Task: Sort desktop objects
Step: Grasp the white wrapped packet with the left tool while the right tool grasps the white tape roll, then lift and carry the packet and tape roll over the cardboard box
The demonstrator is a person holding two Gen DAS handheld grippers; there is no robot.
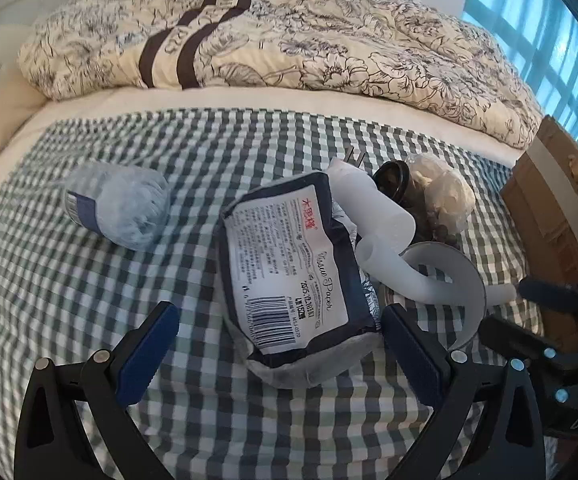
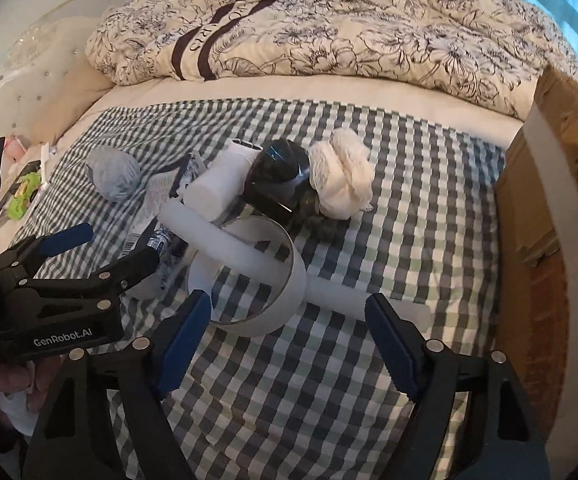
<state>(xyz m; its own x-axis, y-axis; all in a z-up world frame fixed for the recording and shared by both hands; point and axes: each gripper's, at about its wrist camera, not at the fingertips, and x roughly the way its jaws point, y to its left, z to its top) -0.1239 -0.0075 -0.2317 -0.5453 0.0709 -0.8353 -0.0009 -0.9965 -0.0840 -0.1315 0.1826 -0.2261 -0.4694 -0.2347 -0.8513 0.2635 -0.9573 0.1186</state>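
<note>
A navy and white tissue pack (image 1: 289,264) lies on the checked cloth (image 1: 89,300), and its near end sits between the fingers of my open left gripper (image 1: 281,356). Left of it rests a crumpled clear water bottle (image 1: 117,204). To the right are a white plastic device (image 1: 369,208), a bent white tube (image 1: 393,272), a white tape ring (image 1: 465,276), a black jar (image 1: 393,180) and a cream cloth bundle (image 1: 445,192). My right gripper (image 2: 289,340) is open just short of the tape ring (image 2: 257,280), through which the tube (image 2: 229,240) passes. The left gripper (image 2: 105,250) partly hides the tissue pack (image 2: 157,240).
A cardboard box (image 2: 549,200) stands along the right edge of the cloth. A flowered duvet (image 2: 329,28) lies heaped at the back. Small items, one of them green (image 2: 25,196), lie off the cloth at the left. A hand (image 2: 9,384) holds the left gripper.
</note>
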